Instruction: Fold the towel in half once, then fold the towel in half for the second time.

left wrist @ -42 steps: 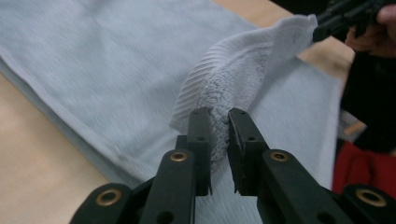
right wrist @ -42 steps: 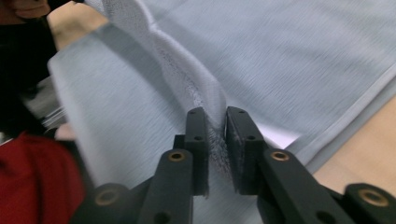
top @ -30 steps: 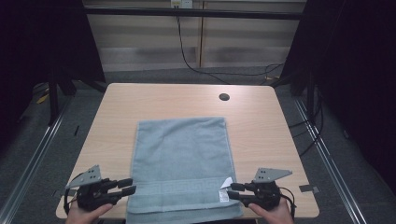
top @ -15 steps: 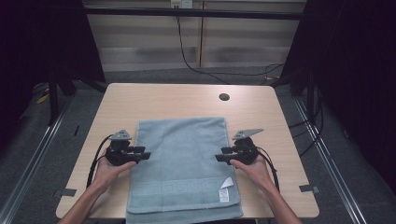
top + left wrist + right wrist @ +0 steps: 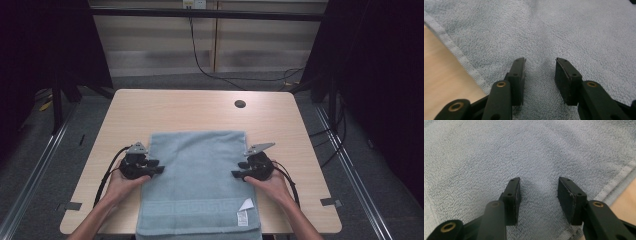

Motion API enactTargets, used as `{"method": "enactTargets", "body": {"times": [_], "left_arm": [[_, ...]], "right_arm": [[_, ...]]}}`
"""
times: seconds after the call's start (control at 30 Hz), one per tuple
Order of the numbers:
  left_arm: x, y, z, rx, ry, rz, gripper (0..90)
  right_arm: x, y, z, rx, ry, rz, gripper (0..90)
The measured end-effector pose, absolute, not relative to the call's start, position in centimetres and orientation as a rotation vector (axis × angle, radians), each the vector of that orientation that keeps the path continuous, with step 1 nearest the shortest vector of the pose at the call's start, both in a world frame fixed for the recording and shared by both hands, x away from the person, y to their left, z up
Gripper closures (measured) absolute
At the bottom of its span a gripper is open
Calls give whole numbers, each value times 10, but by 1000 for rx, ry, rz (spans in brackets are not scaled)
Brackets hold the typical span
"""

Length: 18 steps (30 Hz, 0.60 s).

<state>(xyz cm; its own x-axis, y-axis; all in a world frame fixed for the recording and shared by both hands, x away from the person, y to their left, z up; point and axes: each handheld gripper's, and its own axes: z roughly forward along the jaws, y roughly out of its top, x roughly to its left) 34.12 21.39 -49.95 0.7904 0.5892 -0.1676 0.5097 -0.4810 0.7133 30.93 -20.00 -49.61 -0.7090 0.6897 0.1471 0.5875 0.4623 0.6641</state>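
A pale blue towel [image 5: 200, 180] lies flat on the wooden table [image 5: 200, 110], its near end hanging over the front edge. My left gripper [image 5: 158, 169] rests at the towel's left hem, halfway along, pointing inward. In the left gripper view its jaws [image 5: 540, 61] stand apart over the terry cloth [image 5: 574, 30]; they have just been closing a little, with no fold pinched between them. My right gripper [image 5: 236, 174] mirrors it at the right hem. Its jaws [image 5: 539, 180] have just been opening and sit apart on the towel [image 5: 499, 150], gripping nothing.
A white label [image 5: 245, 206] is turned up near the towel's front right corner. A dark cable hole [image 5: 240, 104] sits at the table's far side. Bare wood [image 5: 439, 82] borders the towel on both sides. Cables trail from both grippers.
Both hands have left the towel's near corners and moved away along its sides to the middle of each hem. Both pairs of jaws stand wider apart than before.
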Motion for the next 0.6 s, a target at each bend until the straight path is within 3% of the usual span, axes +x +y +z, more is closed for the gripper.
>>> {"method": "enactTargets", "body": {"times": [0.17, 0.37, 0.6], "left_arm": [[320, 211, -500, 2175, 772, 115, 601], [301, 214, -498, 2178, 764, 8, 590], [291, 217, -492, 2208, 735, -33, 544]], "right_arm": [[286, -210, -495, 1130, 2580, 1097, 540], [258, -211, -490, 1131, 2649, 1073, 527], [252, -213, -475, 1146, 2594, 1156, 521]]}}
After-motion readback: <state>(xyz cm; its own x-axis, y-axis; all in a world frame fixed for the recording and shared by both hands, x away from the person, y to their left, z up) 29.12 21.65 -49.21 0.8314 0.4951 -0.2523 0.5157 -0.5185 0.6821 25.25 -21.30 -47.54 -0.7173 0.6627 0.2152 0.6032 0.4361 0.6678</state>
